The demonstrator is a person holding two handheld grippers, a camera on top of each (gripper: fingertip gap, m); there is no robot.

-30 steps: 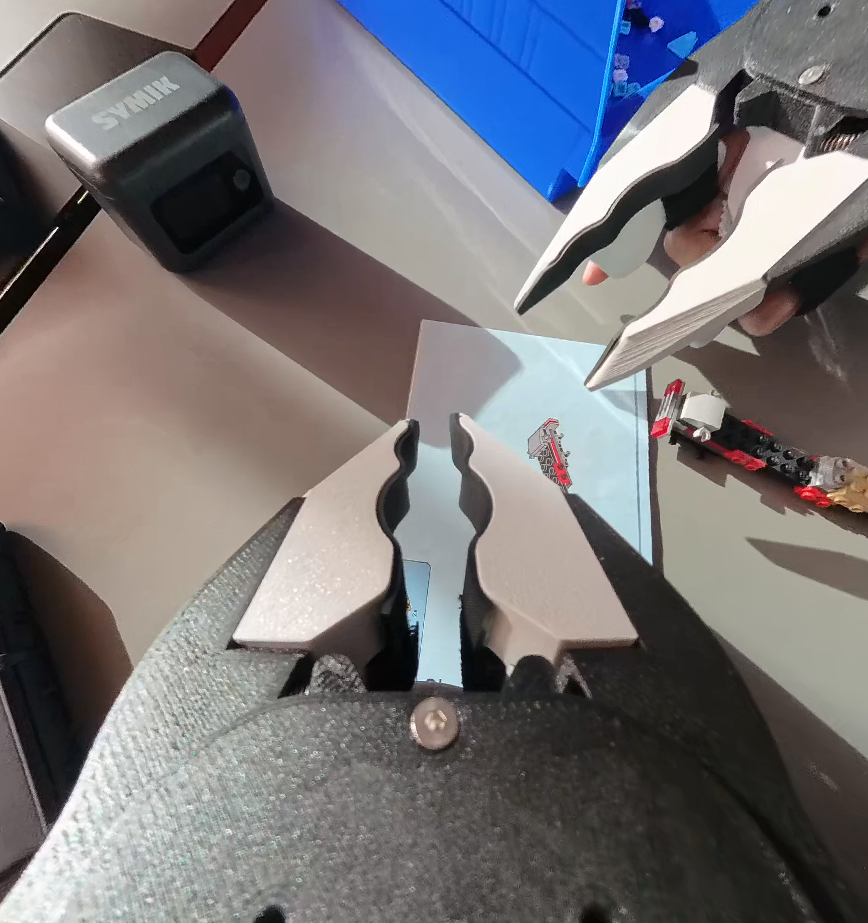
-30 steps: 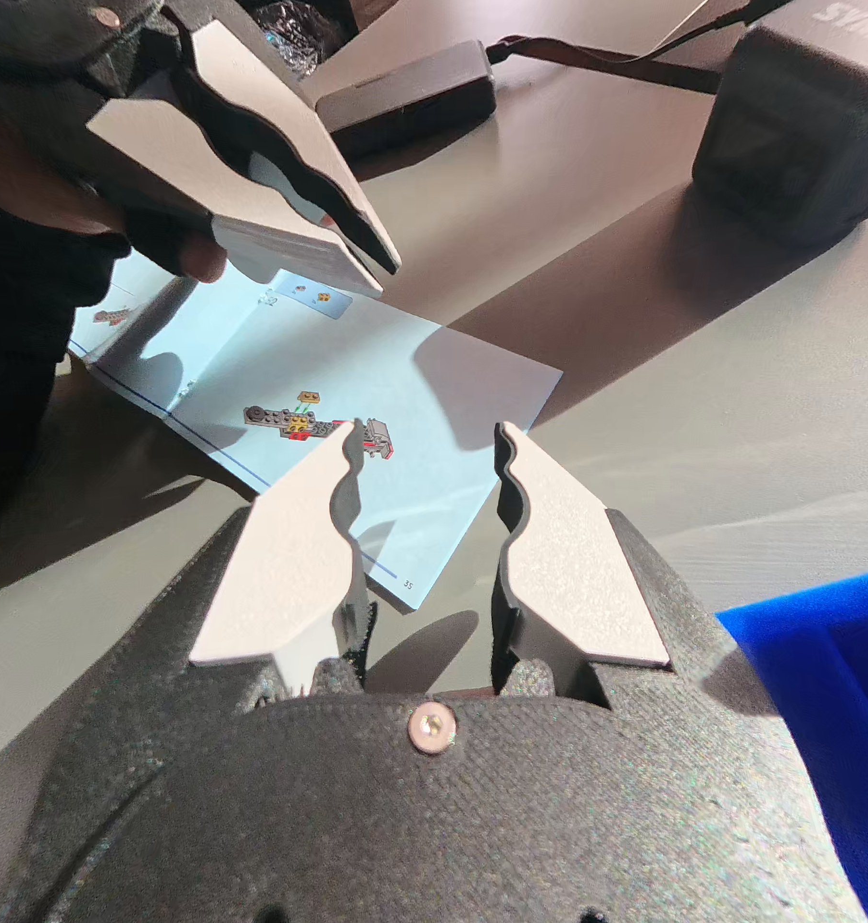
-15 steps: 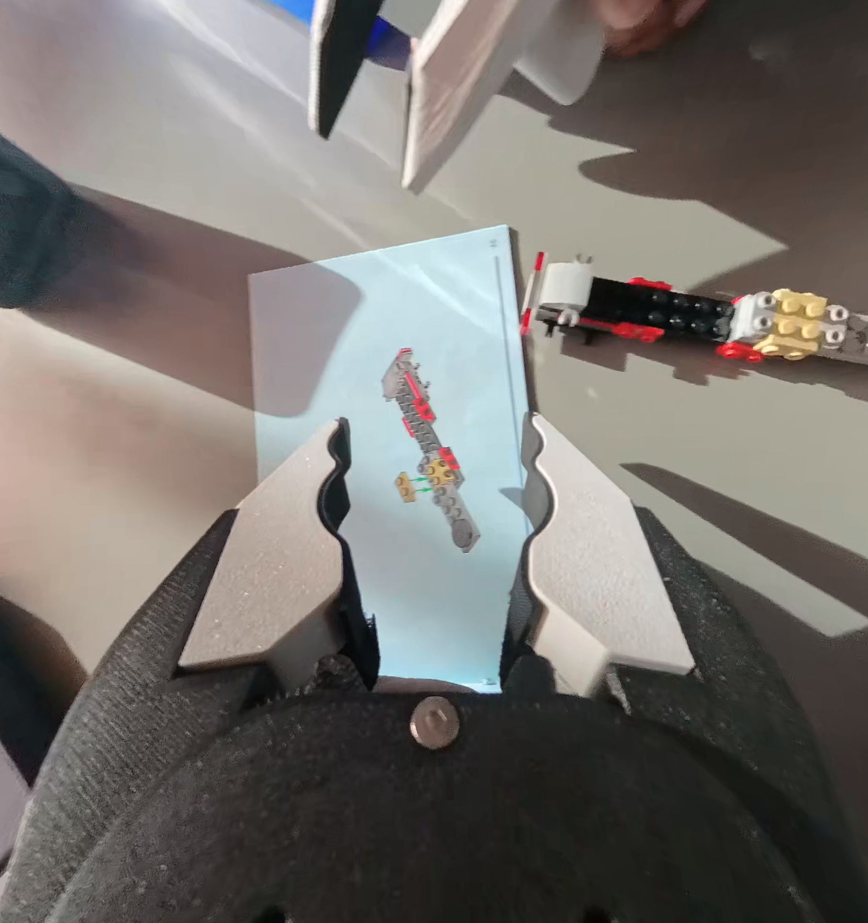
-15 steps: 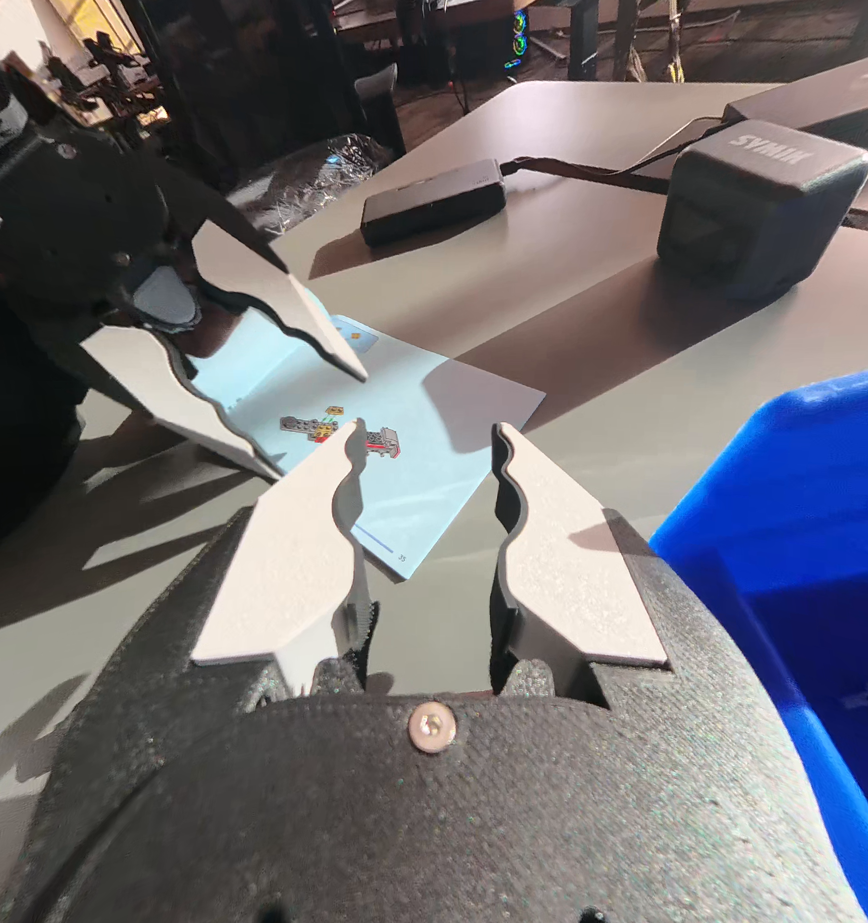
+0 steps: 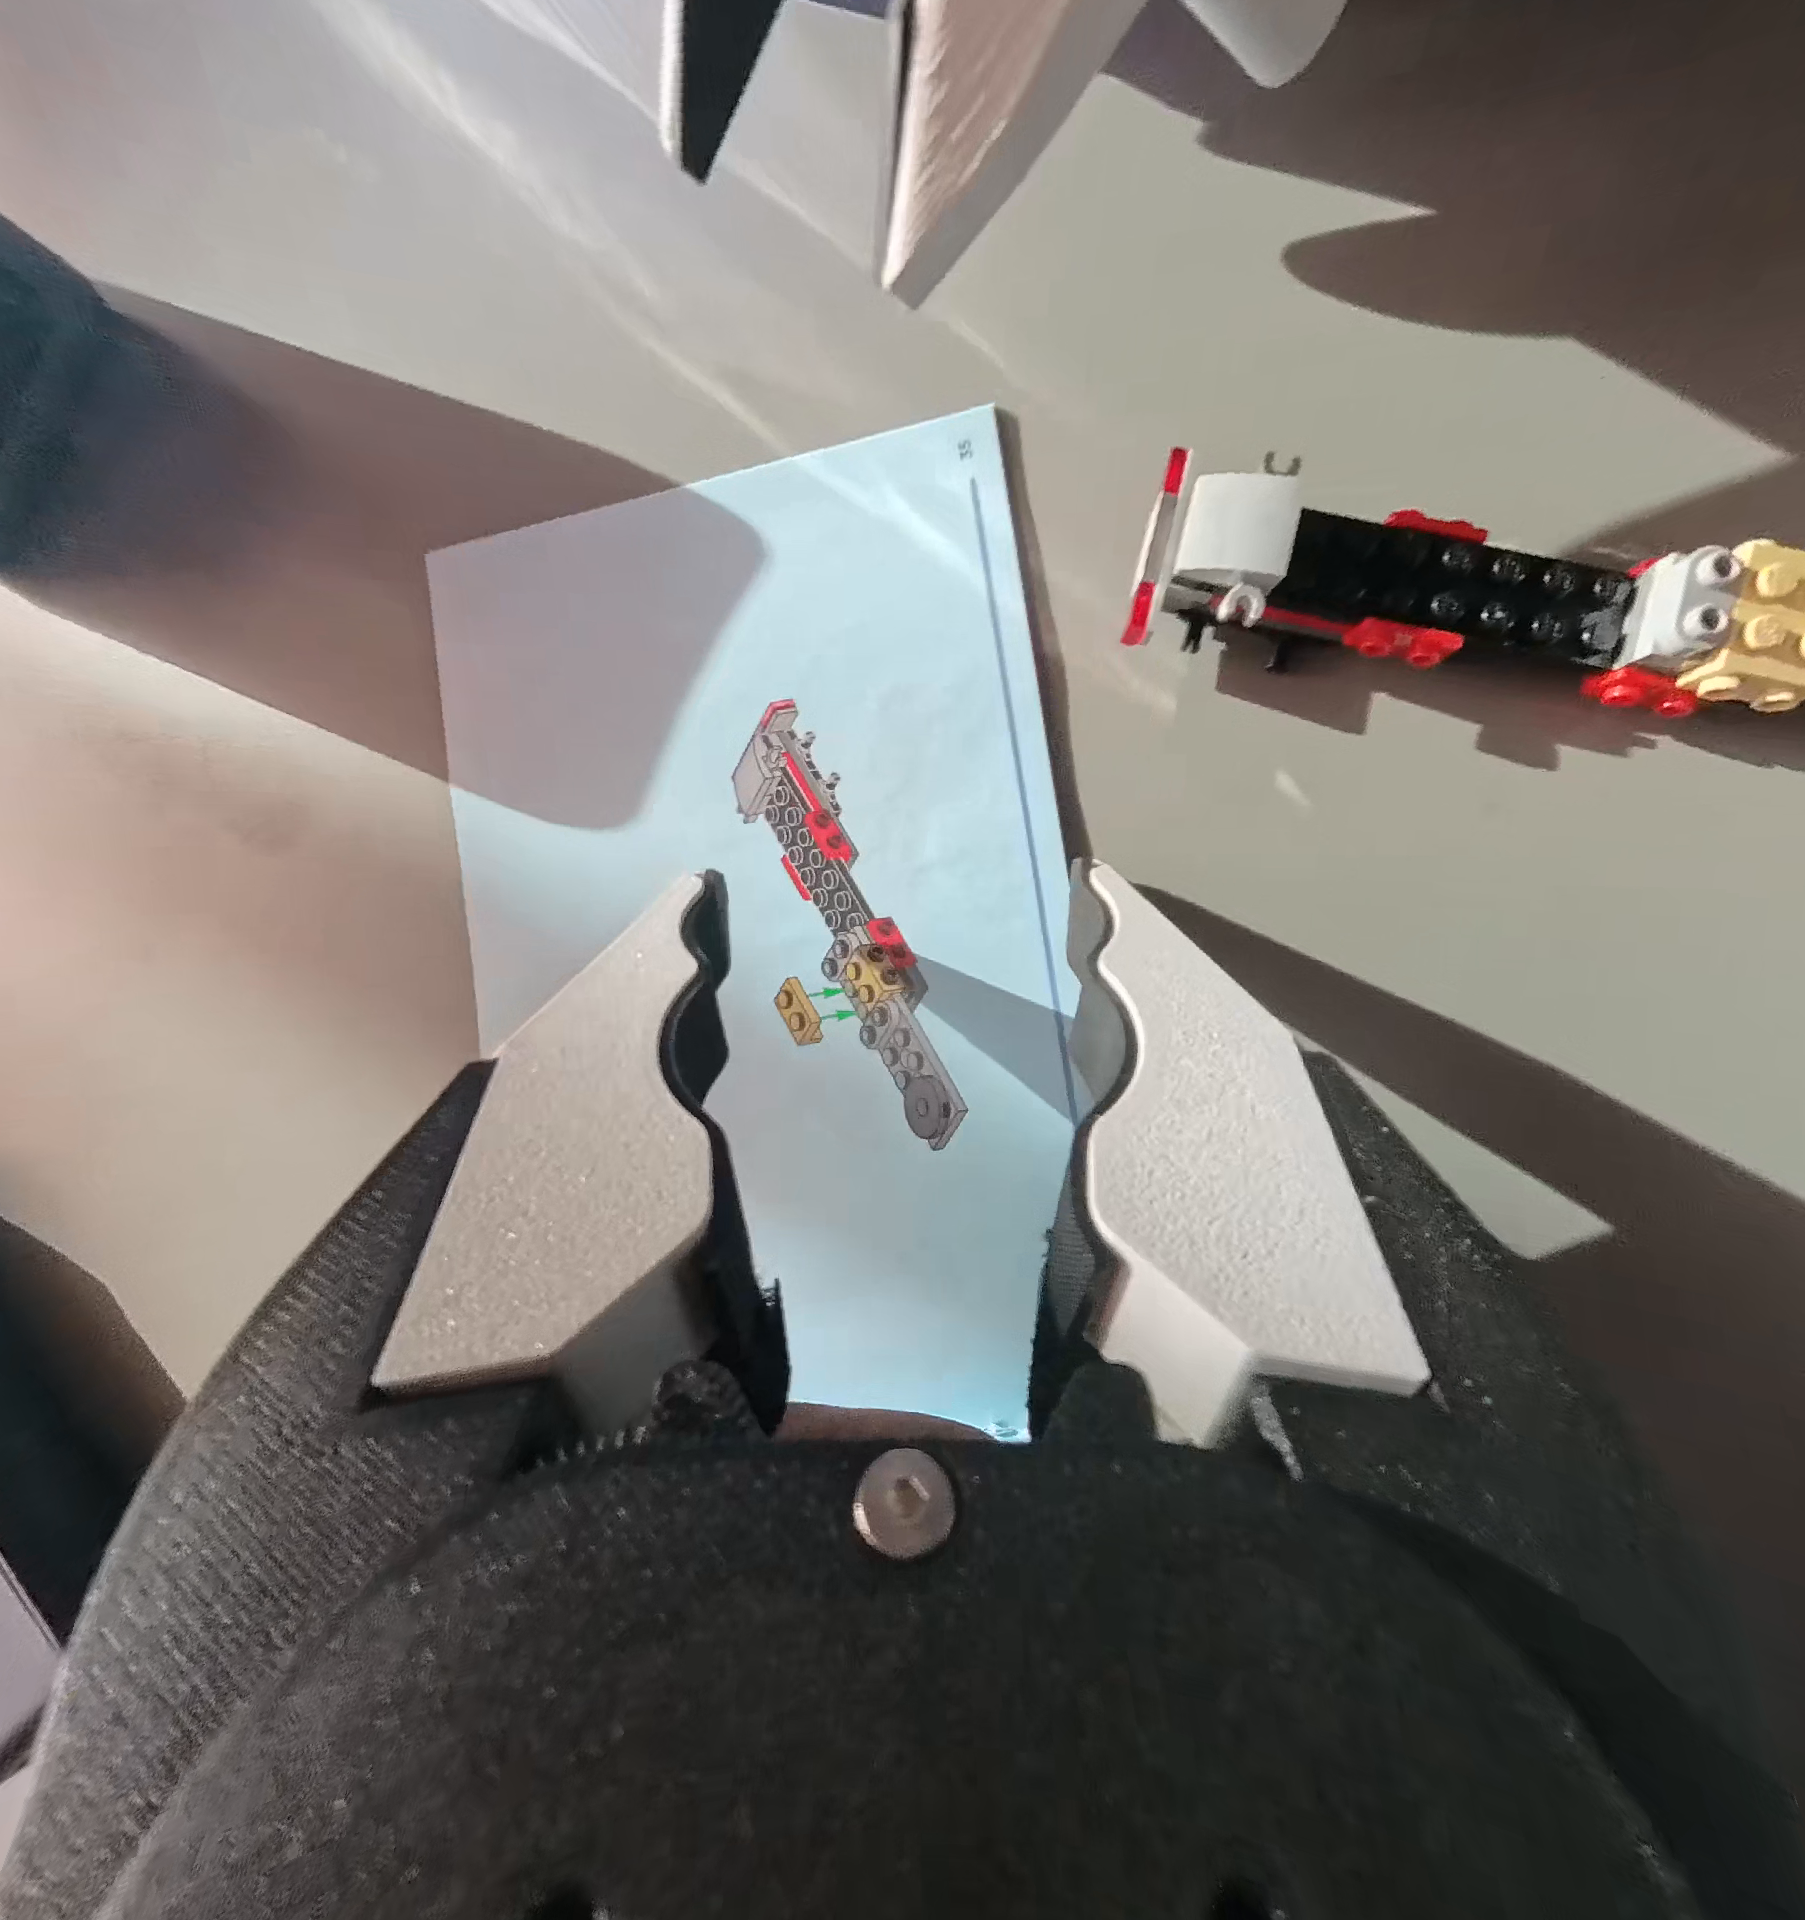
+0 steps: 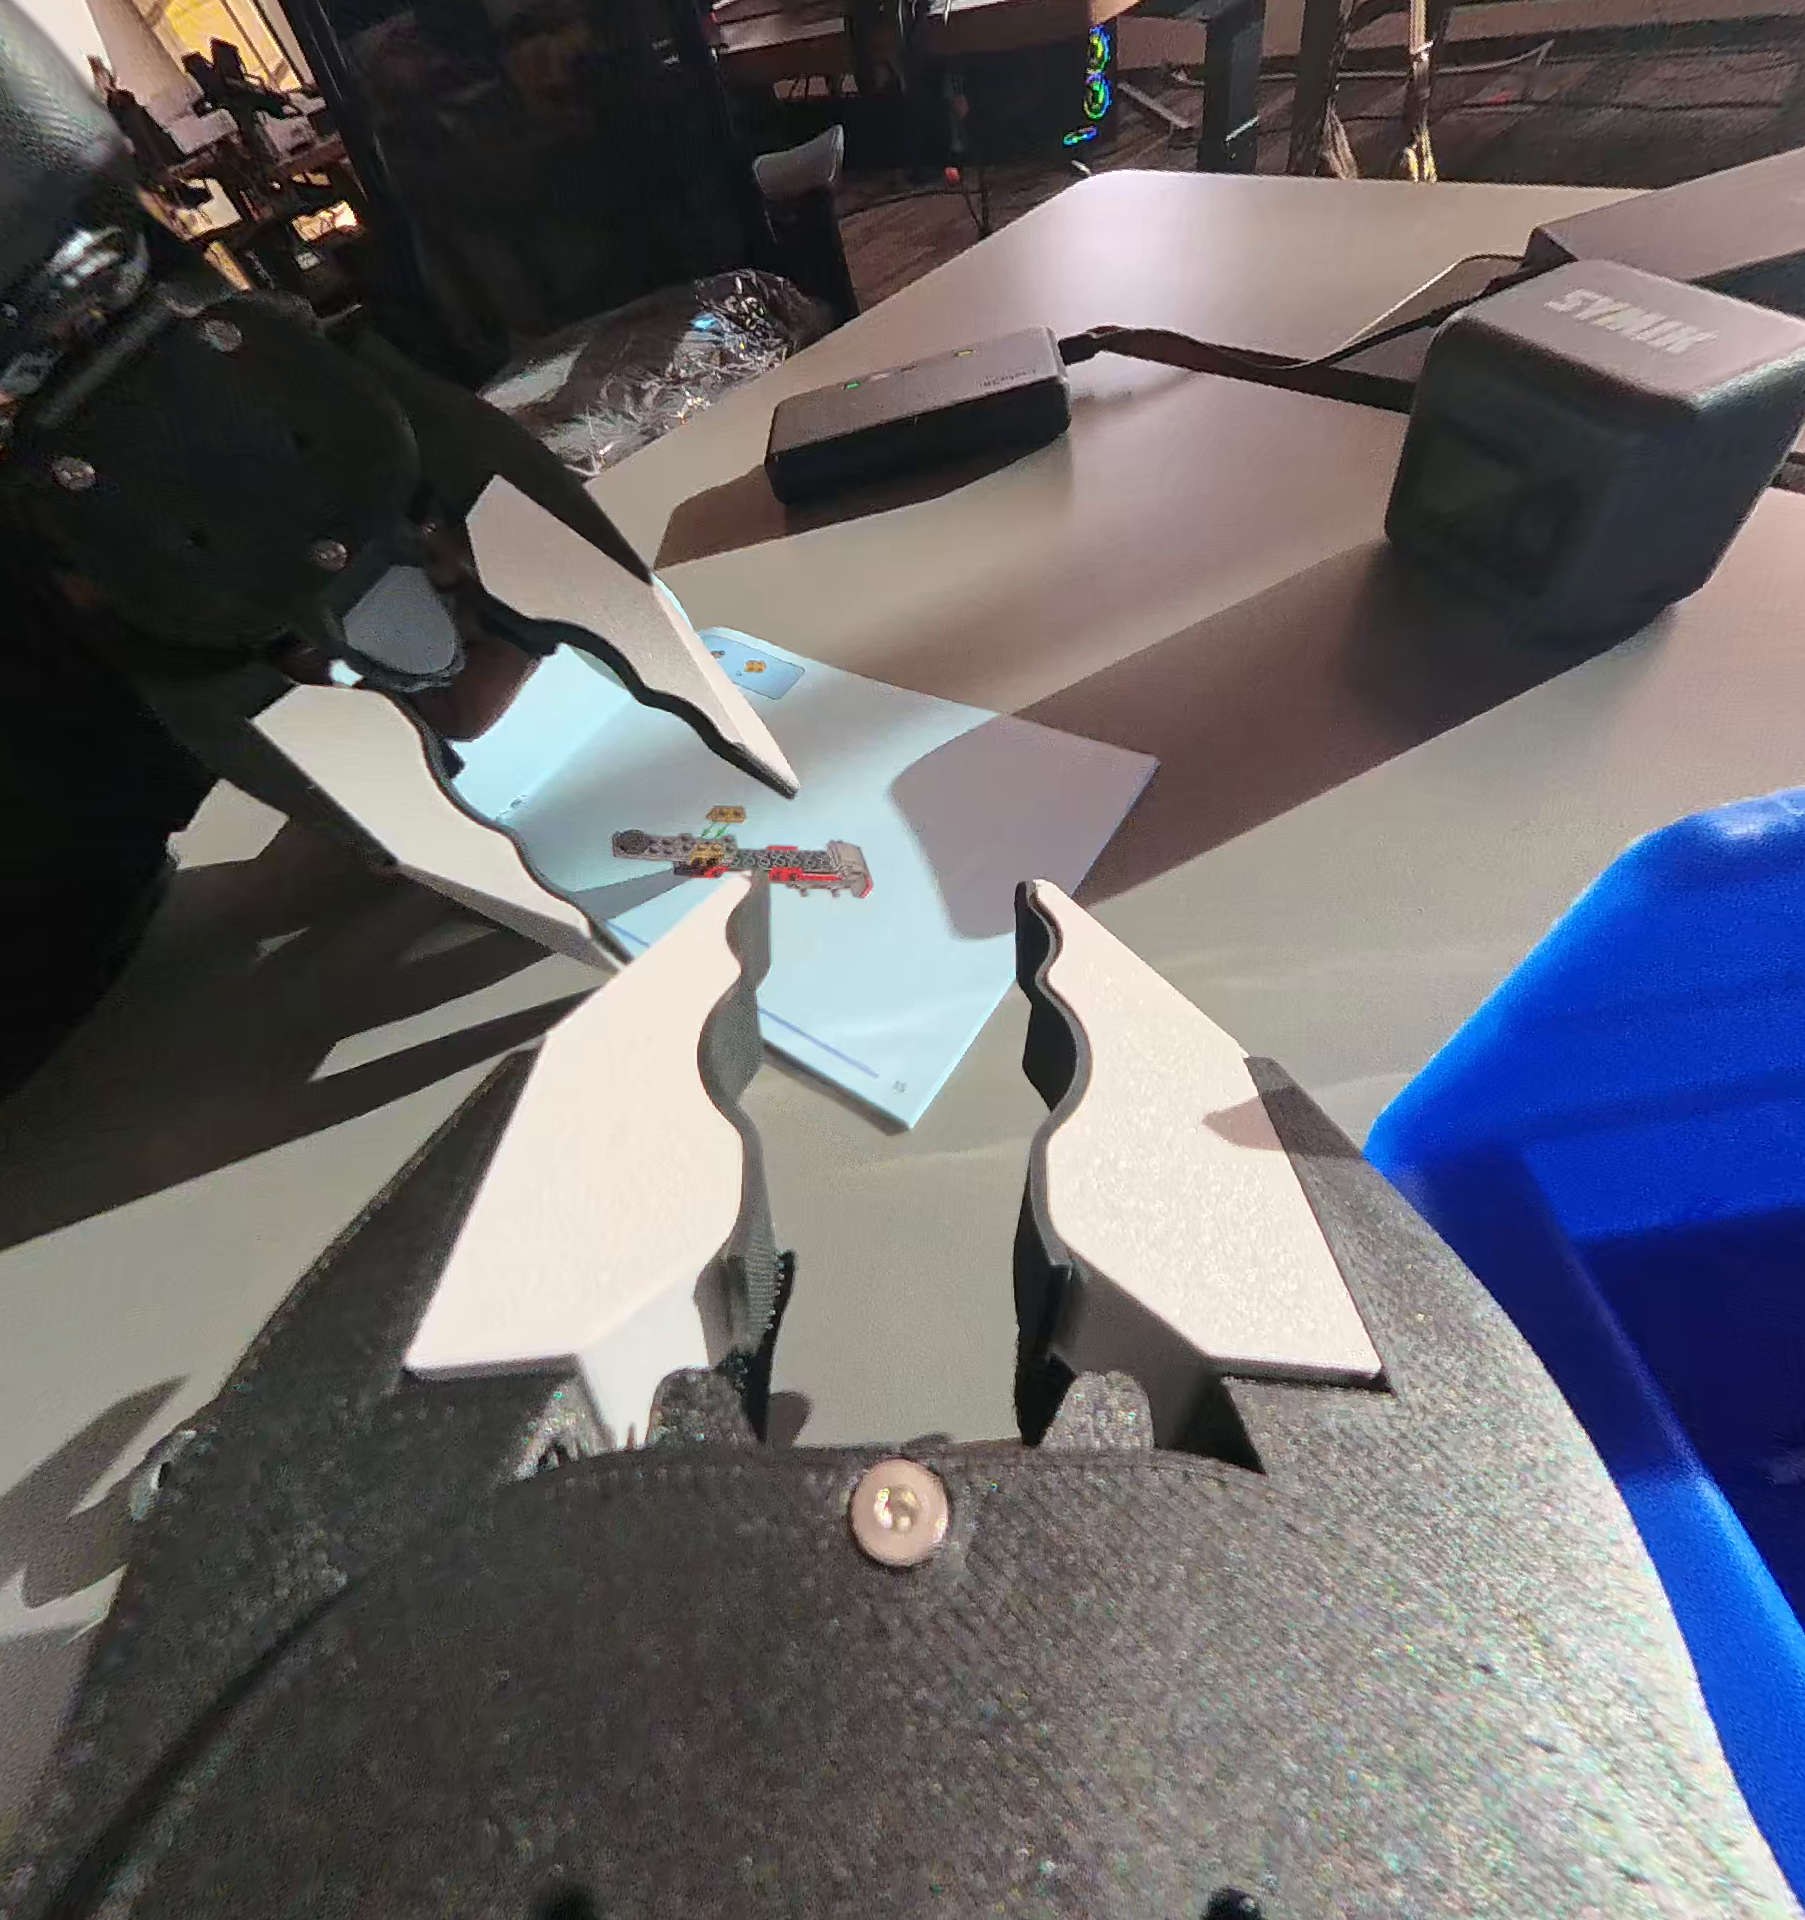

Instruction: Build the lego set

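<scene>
Risk first: wrong piece fetched, or model nudged off line, should the page be misread or the long build clipped by a finger.

Landmark: instruction booklet [image 5: 742,852], light blue, flat on grey table [image 5: 254,935], open to a drawing of a long grey strip with a small tan brick to add.

Left gripper [image 5: 893,904] above booklet's near half, fingers spread wide, nothing between them. Right gripper [image 6: 882,894] off booklet's corner, fingers likewise parted and empty, no contact with paper.

Lego model [image 5: 1480,603] just beside booklet's long edge, flat on table: white end piece, black studded middle, red trim, tan bricks at far end. Apart from both grippers.

Blue bin [image 6: 1646,1143] near booklet's corner, beside right gripper; inside mostly dark, a faint small shape low in it, too blurred to name. Likely the parts supply, so a blind reach could grab the wrong brick.

Beyond booklet: dark cube-shaped device [image 6: 1594,457], flat black box [image 6: 919,410] with cable.
</scene>
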